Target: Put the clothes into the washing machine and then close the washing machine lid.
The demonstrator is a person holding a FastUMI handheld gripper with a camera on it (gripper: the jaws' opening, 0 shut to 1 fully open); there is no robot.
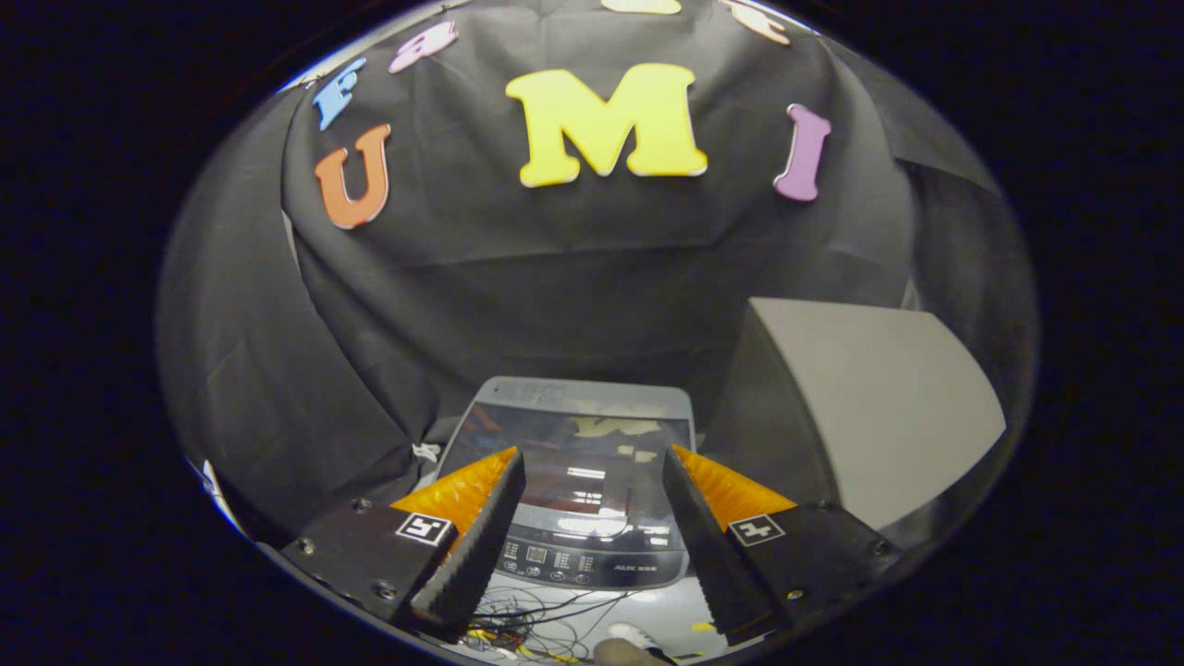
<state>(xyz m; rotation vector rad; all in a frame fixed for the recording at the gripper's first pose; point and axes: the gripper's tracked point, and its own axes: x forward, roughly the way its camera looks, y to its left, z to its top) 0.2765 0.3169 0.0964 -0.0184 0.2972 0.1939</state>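
The washing machine is sitting just ahead of the gripper, its glossy dark lid lying flat and closed on top (the glass is mirroring the booth). The control panel is running along the machine's near edge, showing between the two fingers. The gripper is hovering above that near edge with its fingers spread wide apart, grasping nothing. A tangle of thin cables is lying on the pale floor in front of the machine. A grey box is standing just right of the machine.
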